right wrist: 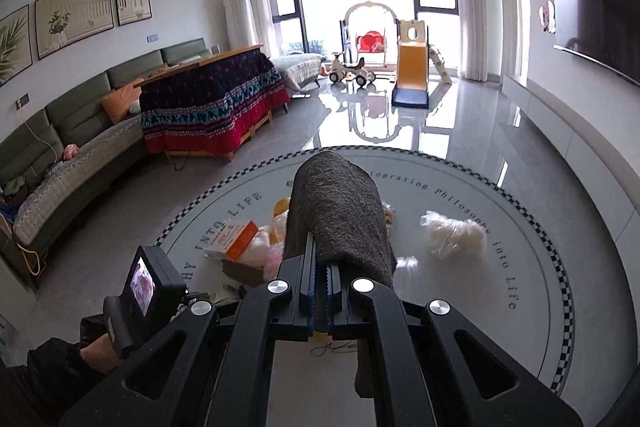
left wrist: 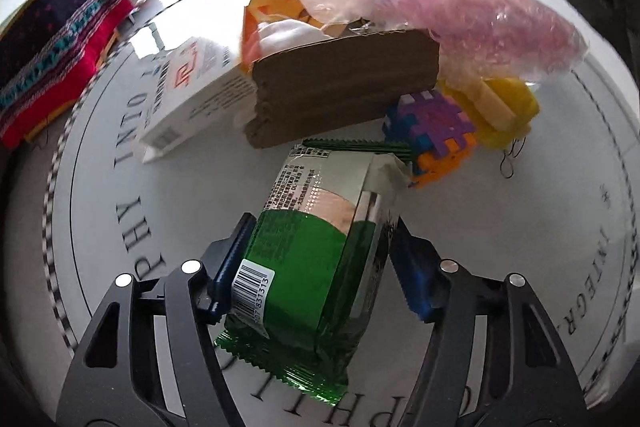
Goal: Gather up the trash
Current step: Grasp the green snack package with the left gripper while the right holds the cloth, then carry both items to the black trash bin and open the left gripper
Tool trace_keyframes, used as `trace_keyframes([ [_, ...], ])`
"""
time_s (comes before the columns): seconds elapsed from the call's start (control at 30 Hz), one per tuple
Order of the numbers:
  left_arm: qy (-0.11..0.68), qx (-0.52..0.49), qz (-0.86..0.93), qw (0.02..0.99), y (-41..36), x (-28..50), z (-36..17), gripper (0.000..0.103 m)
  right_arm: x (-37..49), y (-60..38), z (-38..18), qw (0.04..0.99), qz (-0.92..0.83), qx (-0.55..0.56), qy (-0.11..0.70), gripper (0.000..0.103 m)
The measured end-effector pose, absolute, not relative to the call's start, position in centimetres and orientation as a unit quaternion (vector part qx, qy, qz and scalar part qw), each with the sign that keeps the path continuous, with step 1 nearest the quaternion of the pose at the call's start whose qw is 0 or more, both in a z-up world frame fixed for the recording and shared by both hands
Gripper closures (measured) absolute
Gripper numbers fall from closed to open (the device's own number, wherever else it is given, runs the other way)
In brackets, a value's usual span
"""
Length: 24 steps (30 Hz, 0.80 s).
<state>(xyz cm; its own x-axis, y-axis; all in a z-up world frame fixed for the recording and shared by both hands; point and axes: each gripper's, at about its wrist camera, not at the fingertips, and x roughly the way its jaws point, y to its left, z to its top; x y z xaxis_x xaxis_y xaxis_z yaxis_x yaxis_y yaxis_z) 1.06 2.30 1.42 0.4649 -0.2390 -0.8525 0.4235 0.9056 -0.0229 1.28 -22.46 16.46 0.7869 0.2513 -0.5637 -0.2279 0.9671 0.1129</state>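
Green foil snack packet lies on the round white rug between the left gripper's blue fingers. These stand half spread at the packet's sides; whether the pads already press it is hard to tell. Just beyond it sits a cardboard piece, with a white box, pink bubble wrap and coloured blocks close around. The right gripper's fingers are pressed together, pinching a grey felt cloth. A crumpled clear bag lies apart on the rug.
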Motion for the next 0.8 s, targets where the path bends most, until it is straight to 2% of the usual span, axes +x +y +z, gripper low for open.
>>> trace_keyframes([
  [0.47,0.431,0.027,-0.189,0.882,5.2,-4.3,4.7,0.041,-1.9,-16.8,18.0,0.939,0.181,0.002,0.293,0.099],
  [0.8,0.408,-0.004,-0.12,0.905,13.3,-10.8,6.2,0.041,-5.5,-7.4,18.2,0.916,0.273,-0.03,0.291,0.099],
])
